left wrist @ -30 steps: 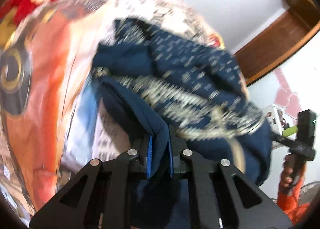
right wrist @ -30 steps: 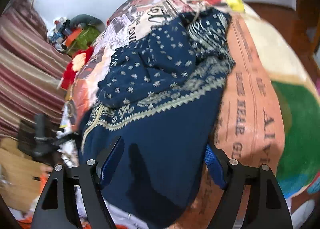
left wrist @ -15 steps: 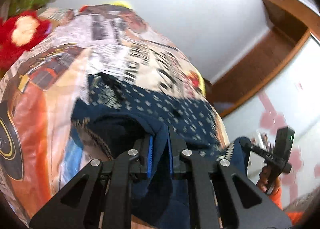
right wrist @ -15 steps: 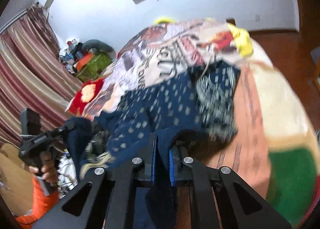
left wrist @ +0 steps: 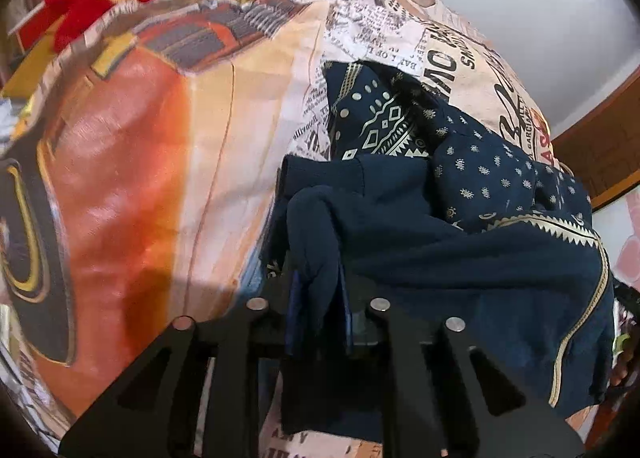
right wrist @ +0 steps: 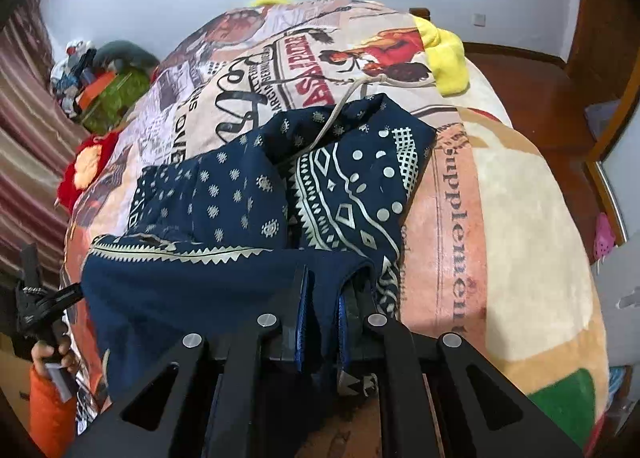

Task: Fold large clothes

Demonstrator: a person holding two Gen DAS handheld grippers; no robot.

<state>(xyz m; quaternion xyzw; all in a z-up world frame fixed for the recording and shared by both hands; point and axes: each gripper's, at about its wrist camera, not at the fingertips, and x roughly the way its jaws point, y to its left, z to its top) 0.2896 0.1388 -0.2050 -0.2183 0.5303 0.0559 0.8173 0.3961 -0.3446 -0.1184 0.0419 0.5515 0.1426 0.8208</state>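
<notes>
Two tongs pinching one navy garment edge.
Left tongs (left wrist: 318, 310) and right tongs (right wrist: 322, 328) each clamp the garment (right wrist: 224, 290); carry both corners forward evenly over the bed (right wrist: 500, 198).

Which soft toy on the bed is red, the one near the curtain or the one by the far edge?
The red plush toy near the striped curtain; the other is yellow.

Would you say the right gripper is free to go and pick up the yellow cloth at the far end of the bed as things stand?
Probably not yet. The right gripper is shut on the navy garment, so it would have to let go first. Nothing lies on the yellow cloth, but it sits far across the bed.
</notes>
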